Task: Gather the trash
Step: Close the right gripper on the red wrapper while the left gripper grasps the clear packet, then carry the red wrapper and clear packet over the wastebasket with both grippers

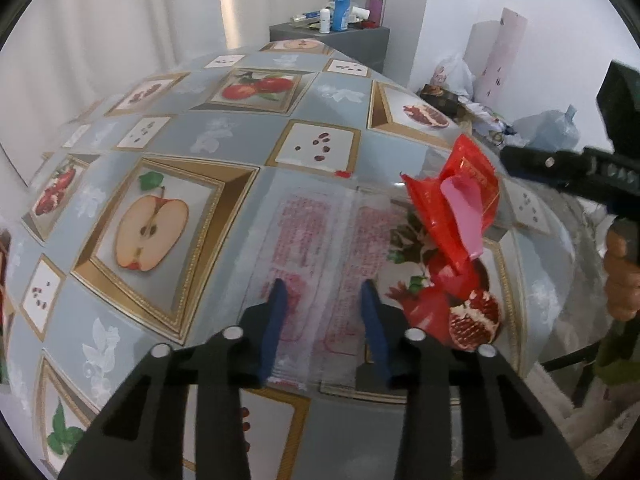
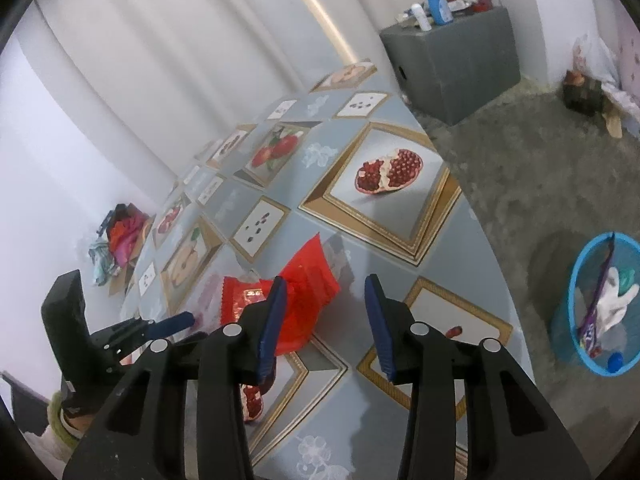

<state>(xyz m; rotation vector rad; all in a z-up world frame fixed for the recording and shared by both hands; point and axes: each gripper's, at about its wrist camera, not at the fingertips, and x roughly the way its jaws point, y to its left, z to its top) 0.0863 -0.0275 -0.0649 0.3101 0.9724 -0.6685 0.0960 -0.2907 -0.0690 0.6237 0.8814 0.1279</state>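
Observation:
A crumpled red snack wrapper with a pink inner flap lies on the fruit-print table, right of my left gripper. The left gripper is open and empty, over a clear flat wrapper with pink print. In the right wrist view the red wrapper lies just left of my right gripper, which is open and empty above the table. The left gripper shows at the lower left there. A blue trash basket with trash in it stands on the floor to the right.
A grey cabinet with bottles on top stands beyond the table's far end. Bags and clutter line the wall. A box of coloured cloths sits at the left. The table's edge runs close to the right of the wrapper.

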